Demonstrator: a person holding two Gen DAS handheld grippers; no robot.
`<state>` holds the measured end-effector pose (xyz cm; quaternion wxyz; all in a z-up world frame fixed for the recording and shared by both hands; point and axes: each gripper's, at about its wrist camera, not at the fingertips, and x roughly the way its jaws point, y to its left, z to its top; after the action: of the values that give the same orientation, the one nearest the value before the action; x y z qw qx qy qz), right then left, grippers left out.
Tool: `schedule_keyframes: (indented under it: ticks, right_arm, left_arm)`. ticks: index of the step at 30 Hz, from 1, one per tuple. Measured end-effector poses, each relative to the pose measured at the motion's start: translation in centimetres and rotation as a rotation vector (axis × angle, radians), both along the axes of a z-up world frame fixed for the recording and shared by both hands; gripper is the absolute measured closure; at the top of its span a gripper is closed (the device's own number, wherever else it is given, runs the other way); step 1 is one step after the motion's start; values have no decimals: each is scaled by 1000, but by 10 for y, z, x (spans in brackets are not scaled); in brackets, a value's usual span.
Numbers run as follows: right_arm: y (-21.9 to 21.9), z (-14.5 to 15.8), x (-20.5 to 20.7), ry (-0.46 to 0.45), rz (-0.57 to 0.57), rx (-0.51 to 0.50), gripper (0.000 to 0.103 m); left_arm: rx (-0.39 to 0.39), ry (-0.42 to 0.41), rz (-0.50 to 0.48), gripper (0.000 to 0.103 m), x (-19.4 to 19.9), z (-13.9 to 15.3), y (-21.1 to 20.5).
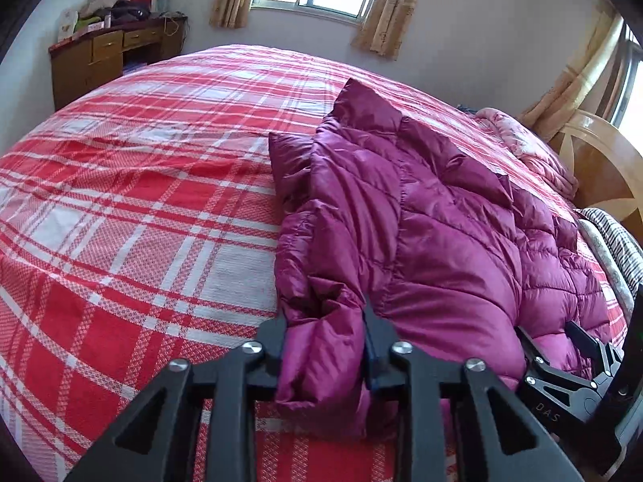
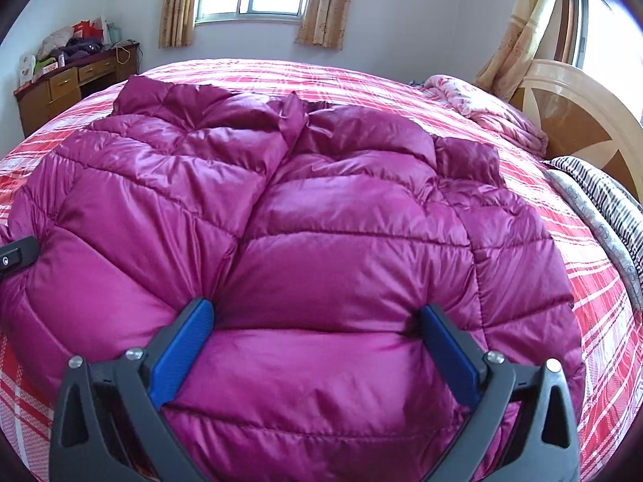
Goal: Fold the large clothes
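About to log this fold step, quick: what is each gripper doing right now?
Left gripper: jaws shut on a bunched edge of the magenta puffer jacket.
Right gripper: jaws open, pressed into the jacket, not clamping it.

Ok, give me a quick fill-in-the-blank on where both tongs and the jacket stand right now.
1. The left tongs are shut on the jacket's ____ edge.
2. The right tongs stand ____, pads pressed into the padding.
3. The jacket lies on a ____ plaid sheet.
4. A wooden ____ stands in the far left corner.

Missing words: left; open; red; desk
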<state>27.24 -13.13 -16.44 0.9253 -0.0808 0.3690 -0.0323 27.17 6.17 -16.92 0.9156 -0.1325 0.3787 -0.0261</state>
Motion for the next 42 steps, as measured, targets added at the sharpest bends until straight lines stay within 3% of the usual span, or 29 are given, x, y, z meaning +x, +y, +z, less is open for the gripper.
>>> schedule_keyframes:
  ticks: [1,4,5,9,11,16,17,20,25,31,36,42]
  right_arm:
    - [-1,1,0,2,2,5,0]
    - [-9,9,-3,0,30,41,0]
    - [-13,15,-8,-9,41,56,5]
    - [-34,46,-37,-131,26,79,9]
    - [-52,54,-43,-147,-16,78,9]
    - [-95,43,-42,-88,-107,34,11]
    - [-104,39,-40,-61,-121,42,18]
    - [-126,32,-37,6,-146,72,27]
    - [-156,23,-42,54,-161,127,29]
    - [-184,15,-58,15,-193,215,25]
    - [-205,5,-64,0,-239,340,14]
    - [-199,2,-66,-46,-285,331,12]
  left_arm:
    - [16,-12,-11,89,-2,5,-4]
    - [63,-84,-39,93,-12,30,-15]
    - [87,-114,-52,93,-16,41,-20]
    - [123,-205,-103,94,-29,79,-37]
    - [134,-244,-134,94,-35,95,-49]
    - [155,-318,-237,94,-39,124,-96]
    - [156,-329,-260,94,-39,128,-107]
    - [158,-352,-337,94,-40,137,-140]
    - [164,-353,-478,94,-44,138,-200]
    - [185,-306,-600,94,-46,113,-264]
    - [235,-252,-624,93,-36,80,-295]
    - [345,-272,-606,90,-35,58,-314]
